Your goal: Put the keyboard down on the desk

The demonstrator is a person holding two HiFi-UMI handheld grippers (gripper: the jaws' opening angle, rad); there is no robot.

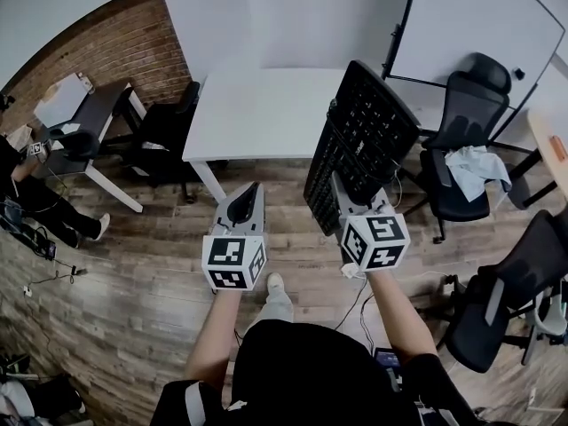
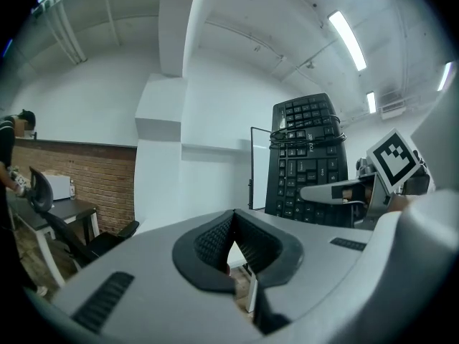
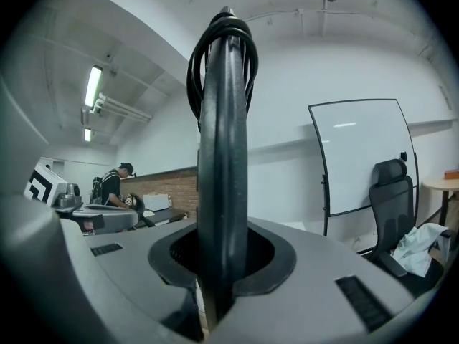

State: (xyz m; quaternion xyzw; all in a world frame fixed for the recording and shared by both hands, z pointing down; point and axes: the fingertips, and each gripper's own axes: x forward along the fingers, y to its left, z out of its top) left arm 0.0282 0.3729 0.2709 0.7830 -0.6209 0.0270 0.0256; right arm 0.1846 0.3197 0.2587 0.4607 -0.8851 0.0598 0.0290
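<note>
While the keyboard (image 1: 364,136) is held up on end, the right claw (image 1: 348,192) grips its lower end, jaws part-way apart and pressed on either face. In the right gripper view the right claw (image 3: 222,264) shows the keyboard (image 3: 224,156) edge-on, rising straight between the jaws, with a black cable (image 3: 215,41) looped round its top. The left claw (image 1: 253,192) is closed and holds nothing; in its own view the left claw (image 2: 229,246) shows its pads meeting, with the keyboard (image 2: 307,156) off to the right, key side facing it. The keyboard hangs in the air before the right front corner of the white bench (image 1: 257,114), not lying on it. Behind stand a whiteboard (image 1: 479,25) and a black chair (image 1: 466,122) carrying a pale cloth (image 1: 475,167). The floor (image 1: 142,273) is wood plank.
</note>
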